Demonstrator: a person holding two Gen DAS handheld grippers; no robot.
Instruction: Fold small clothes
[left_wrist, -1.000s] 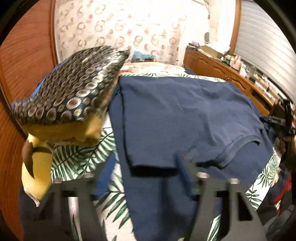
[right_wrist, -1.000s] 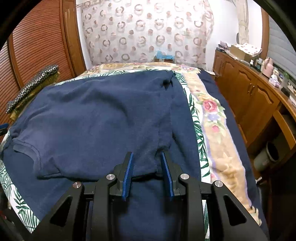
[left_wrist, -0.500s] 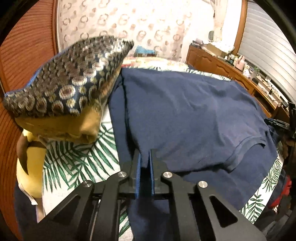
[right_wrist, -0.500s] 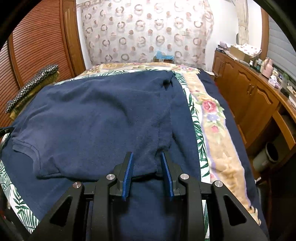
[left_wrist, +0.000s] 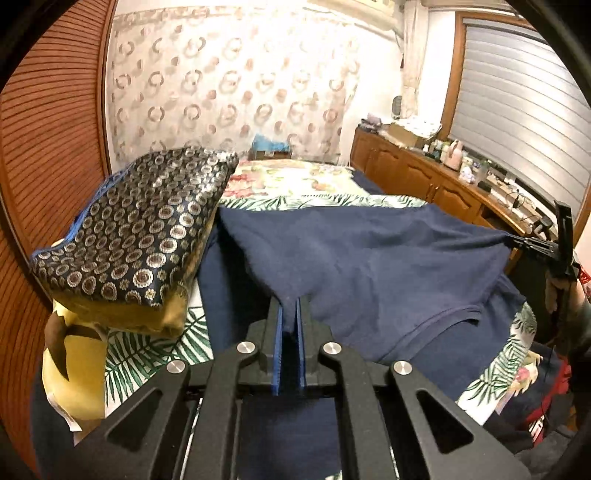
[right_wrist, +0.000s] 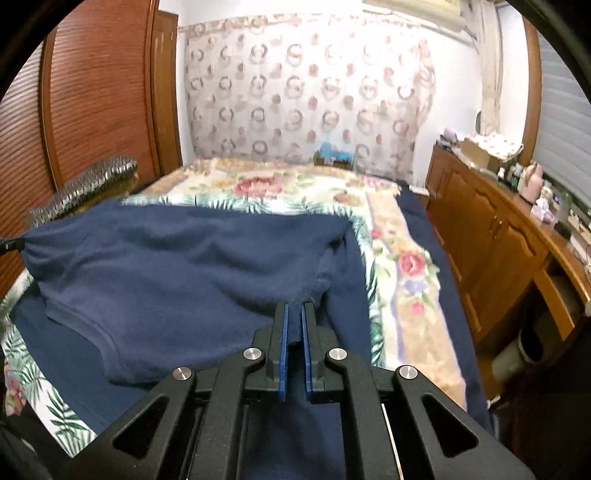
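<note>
A navy blue shirt (left_wrist: 369, 258) lies spread on the bed, collar side towards me. My left gripper (left_wrist: 289, 314) is shut on its near left corner and lifts it off the bed. My right gripper (right_wrist: 294, 314) is shut on the shirt's (right_wrist: 184, 266) near right corner and lifts it too. The cloth hangs stretched between the two. The right gripper also shows at the right edge of the left wrist view (left_wrist: 543, 245), pinching the cloth.
A stack of folded clothes, patterned navy on top of yellow (left_wrist: 136, 236), sits at the bed's left side by a wooden wardrobe (right_wrist: 92, 92). A wooden dresser (right_wrist: 498, 240) with clutter runs along the right. The bed has a floral blanket (right_wrist: 406, 258).
My left gripper closed on the shirt corner half a second ago. My right gripper has now closed on the other corner. Both have lifted the near edge up.
</note>
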